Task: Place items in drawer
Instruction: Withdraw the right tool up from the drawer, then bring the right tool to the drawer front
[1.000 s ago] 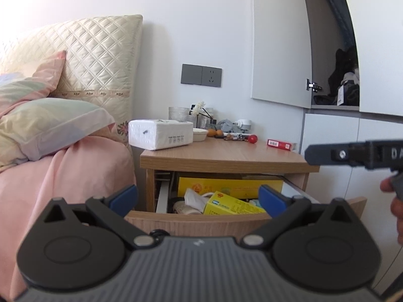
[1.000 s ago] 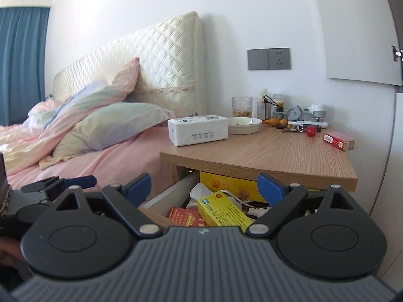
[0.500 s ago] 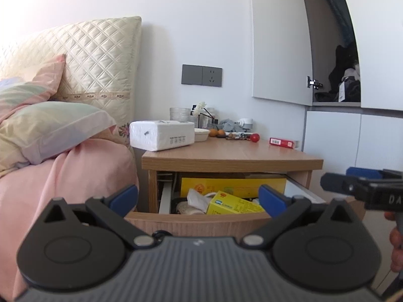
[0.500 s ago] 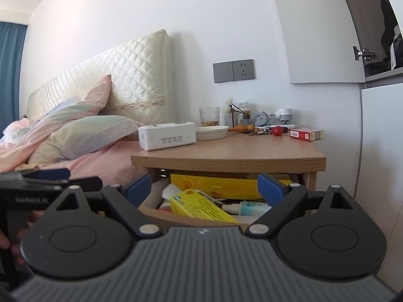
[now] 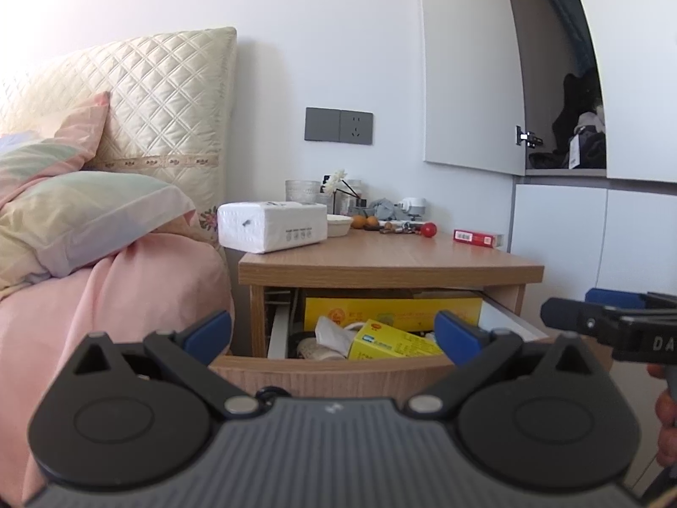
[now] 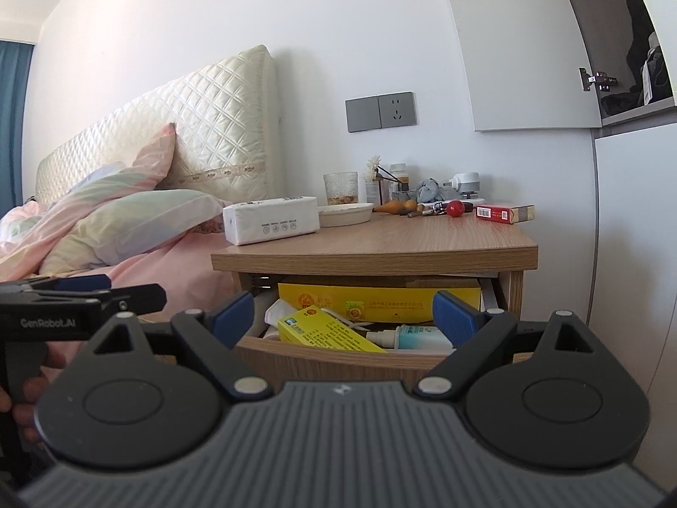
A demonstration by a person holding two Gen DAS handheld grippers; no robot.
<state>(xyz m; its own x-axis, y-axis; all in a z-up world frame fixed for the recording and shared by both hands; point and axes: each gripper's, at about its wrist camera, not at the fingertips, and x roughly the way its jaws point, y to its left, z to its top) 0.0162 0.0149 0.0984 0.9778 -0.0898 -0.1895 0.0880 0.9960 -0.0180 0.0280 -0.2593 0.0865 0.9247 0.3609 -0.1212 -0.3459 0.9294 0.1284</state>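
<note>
The front board of the drawer [image 5: 330, 370] hides most of what lies inside, and each camera's own gripper body covers the lower part of its view. From the left wrist view only the tops of a yellow box [image 5: 393, 340], a crumpled white tissue [image 5: 334, 332] and a large yellow carton [image 5: 393, 311] at the back show above the board. From the right wrist view the same drawer [image 6: 338, 357] also shows a small bottle with a pale blue label [image 6: 416, 335] lying on its side just beside the yellow box [image 6: 326, 330]; the print on the boxes is too small to read.

The left gripper [image 5: 333, 332] is spread wide with nothing between its blue fingertips, and it hangs in front of the pulled-out drawer. The right gripper [image 6: 345, 313] is likewise spread and empty, facing the same drawer. At the right edge of the left view it is cut off by the frame.

On the nightstand [image 5: 381, 254] sit a white tissue pack [image 5: 273, 224], a shallow dish [image 6: 345, 214], a glass [image 6: 340, 188], a red ball [image 6: 455, 208] and a red cigarette pack [image 6: 503, 213]. Small things cluster at the back by the wall, hard to make out. A bed with pink bedding [image 5: 105, 296] touches the nightstand's left side.
</note>
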